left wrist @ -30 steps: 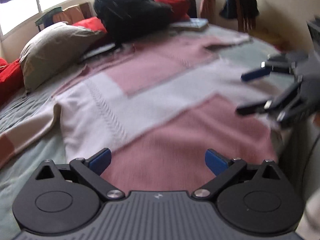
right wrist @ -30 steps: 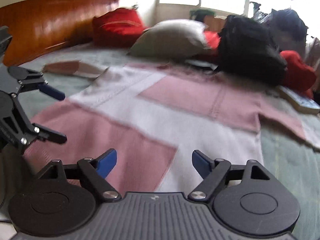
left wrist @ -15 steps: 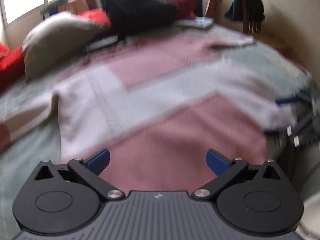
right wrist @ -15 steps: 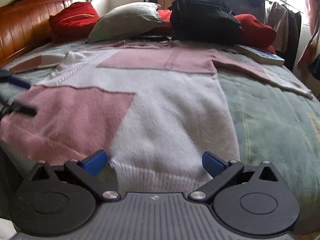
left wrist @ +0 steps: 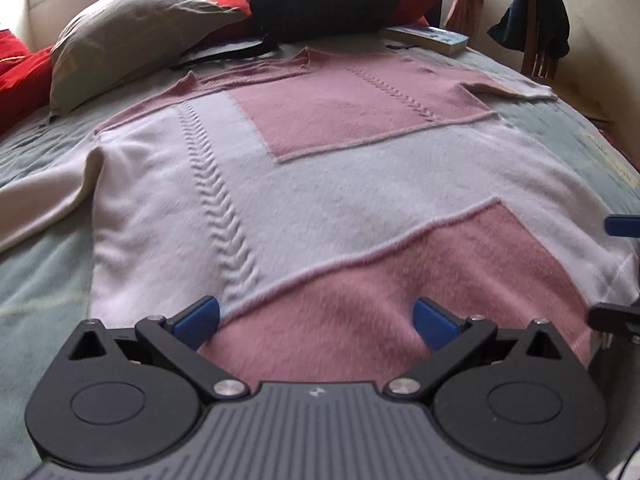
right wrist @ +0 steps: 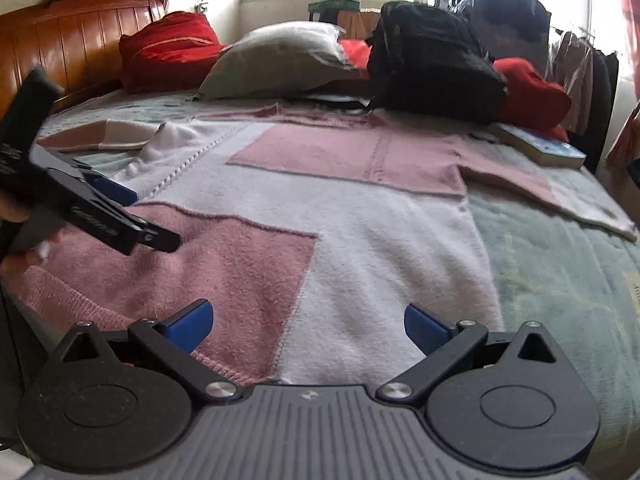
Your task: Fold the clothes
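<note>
The pink-and-white sweater point(left wrist: 320, 184) is laid flat and face-up across the middle of both frames, spread on the green bedspread point(right wrist: 560, 272) with one sleeve point(left wrist: 44, 204) stretched toward the left edge of the left wrist view and the other sleeve point(right wrist: 560, 196) running to the right edge of the right wrist view, so no fold is seen in it. Both claws are parked low at the hem: the left gripper point(left wrist: 316, 320) is spread wide over the pink block, and the right gripper point(right wrist: 308, 322) is spread wide over the pink/white seam, nothing pinched in either. It looks like the hem is being lined up for a grab, so a matched pinch at both sides is probably called for. A grey pillow point(right wrist: 276, 60) and black bag point(right wrist: 432, 64) are piled along the top.
</note>
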`<state>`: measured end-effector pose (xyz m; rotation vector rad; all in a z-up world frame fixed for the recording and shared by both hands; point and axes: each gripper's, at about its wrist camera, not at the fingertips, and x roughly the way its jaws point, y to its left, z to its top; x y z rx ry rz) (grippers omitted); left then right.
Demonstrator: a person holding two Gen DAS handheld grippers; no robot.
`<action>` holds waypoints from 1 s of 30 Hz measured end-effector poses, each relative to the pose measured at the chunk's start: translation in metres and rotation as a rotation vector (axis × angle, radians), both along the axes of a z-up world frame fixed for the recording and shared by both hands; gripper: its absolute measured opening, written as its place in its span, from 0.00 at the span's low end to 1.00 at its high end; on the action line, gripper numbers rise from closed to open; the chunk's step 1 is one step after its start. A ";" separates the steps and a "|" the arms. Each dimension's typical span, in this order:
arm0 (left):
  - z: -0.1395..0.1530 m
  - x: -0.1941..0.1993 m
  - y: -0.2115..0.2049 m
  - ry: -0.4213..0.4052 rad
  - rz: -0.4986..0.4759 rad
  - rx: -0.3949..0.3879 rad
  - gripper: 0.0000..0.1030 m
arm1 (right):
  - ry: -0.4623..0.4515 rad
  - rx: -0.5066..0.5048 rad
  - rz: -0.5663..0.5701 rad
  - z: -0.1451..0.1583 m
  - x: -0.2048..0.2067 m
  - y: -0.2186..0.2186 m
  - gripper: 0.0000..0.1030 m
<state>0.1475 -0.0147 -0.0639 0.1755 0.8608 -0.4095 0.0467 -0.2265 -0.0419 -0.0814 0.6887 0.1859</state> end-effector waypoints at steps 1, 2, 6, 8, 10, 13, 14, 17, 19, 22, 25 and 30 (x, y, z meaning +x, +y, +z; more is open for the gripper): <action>0.001 -0.001 0.001 0.006 0.002 0.006 0.99 | 0.008 0.005 0.001 -0.001 0.003 0.001 1.00; 0.002 -0.002 0.001 0.012 0.003 0.013 0.99 | 0.010 0.008 0.003 0.000 0.006 0.004 1.00; 0.001 -0.004 0.002 0.012 0.006 0.017 0.99 | -0.003 0.034 0.036 0.008 0.024 0.020 1.00; 0.001 -0.003 0.003 0.012 0.008 0.009 0.99 | -0.009 0.043 0.055 0.010 0.033 0.029 1.00; 0.001 -0.002 0.004 0.012 0.010 0.001 0.99 | 0.004 0.034 0.050 0.004 0.038 0.036 1.00; 0.000 -0.005 0.006 0.008 0.010 -0.002 0.99 | 0.062 -0.005 0.023 -0.015 0.041 0.041 1.00; 0.001 -0.008 0.007 0.011 0.015 -0.001 0.99 | 0.071 -0.014 0.016 -0.021 0.040 0.041 1.00; 0.005 -0.020 0.006 0.027 0.009 0.020 0.99 | 0.041 -0.012 0.016 -0.024 0.030 0.039 1.00; 0.014 -0.026 0.007 0.027 -0.034 0.022 0.99 | 0.046 -0.010 0.013 -0.024 0.027 0.038 1.00; 0.032 -0.023 0.016 -0.026 -0.058 -0.010 0.99 | 0.058 -0.002 -0.004 -0.020 0.029 0.038 1.00; 0.038 -0.009 0.029 -0.036 -0.026 -0.082 0.99 | 0.065 0.000 -0.022 -0.016 0.030 0.041 1.00; 0.005 0.010 0.037 0.108 -0.011 -0.178 0.99 | 0.077 0.019 -0.034 -0.007 0.033 0.043 1.00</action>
